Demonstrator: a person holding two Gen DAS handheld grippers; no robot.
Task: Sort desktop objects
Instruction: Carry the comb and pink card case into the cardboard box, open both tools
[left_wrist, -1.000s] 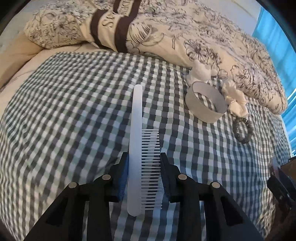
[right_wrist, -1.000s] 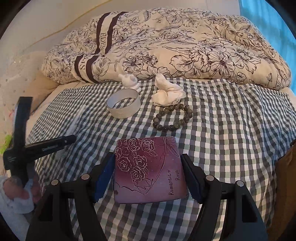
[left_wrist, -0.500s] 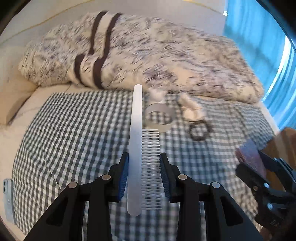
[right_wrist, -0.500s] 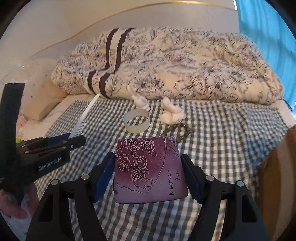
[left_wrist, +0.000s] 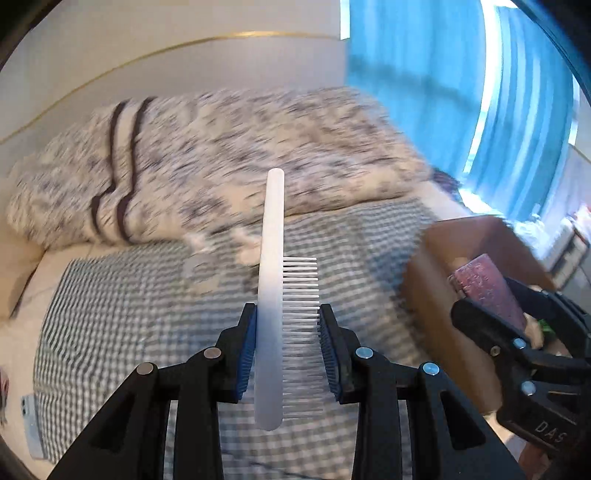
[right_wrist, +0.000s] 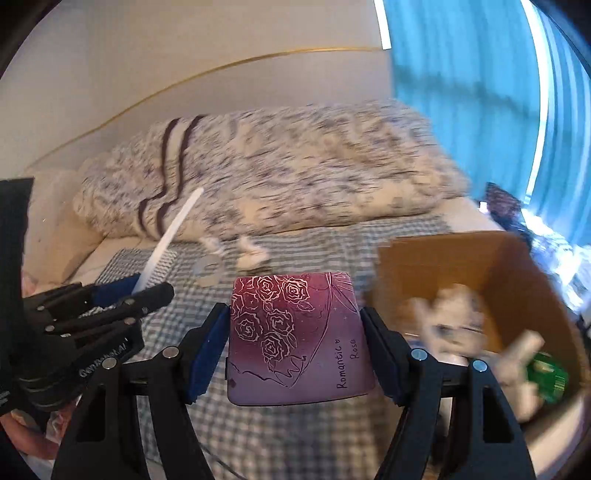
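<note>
Two grippers, both loaded: my left gripper (left_wrist: 287, 328) clamps 1 white comb (left_wrist: 271, 295), long axis pointing fwd, teeth to the right; my right gripper (right_wrist: 295, 332) grips 1 purple rose-print case (right_wrist: 297, 338). Checked bedspread (left_wrist: 122, 317) below, cardboard box (right_wrist: 476, 273) at its right edge, contents blurred.

The left gripper (left_wrist: 287, 328) is raised, jaws clamped on a white comb (left_wrist: 270, 295). The right gripper (right_wrist: 295, 325), to its right, is closed across a purple case (right_wrist: 295, 332).
</note>
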